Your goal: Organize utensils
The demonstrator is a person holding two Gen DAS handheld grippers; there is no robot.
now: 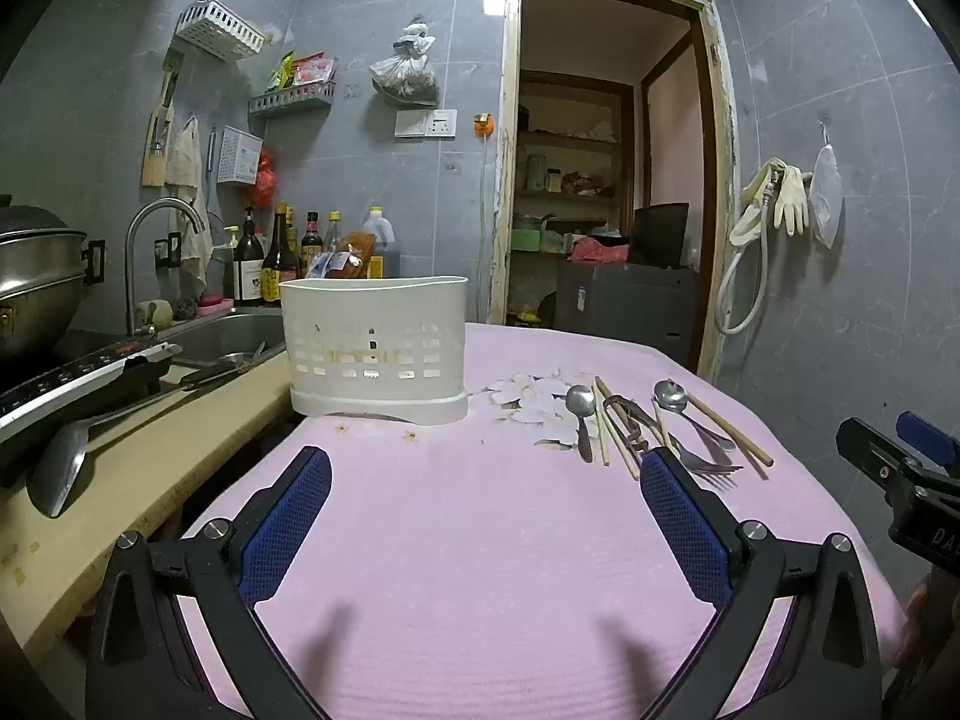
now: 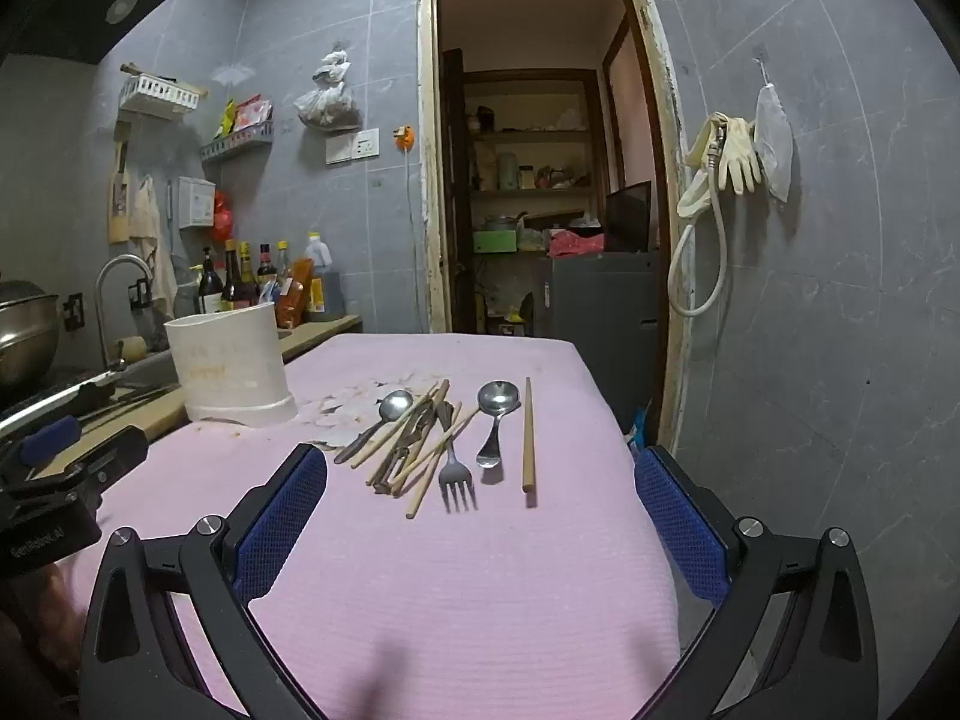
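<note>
Both grippers hover low over the pink-covered surface (image 2: 480,570), each with its blue-padded fingers spread wide and nothing between them. The utensils lie loose just beyond the right gripper (image 2: 480,468), in the gap ahead of its fingers: a fork (image 2: 457,474) nearest the tips, a large spoon (image 2: 495,414) beside it, a single chopstick (image 2: 528,432) towards the right finger, and a tangle of chopsticks (image 2: 420,444) with a smaller spoon (image 2: 384,414) towards the left finger. From the left gripper (image 1: 486,468) the same heap sits just past its right finger's tip, while the white slotted holder (image 1: 375,348) stands upright farther ahead, nearer the left finger, at the surface's edge by the sink (image 1: 228,330).
</note>
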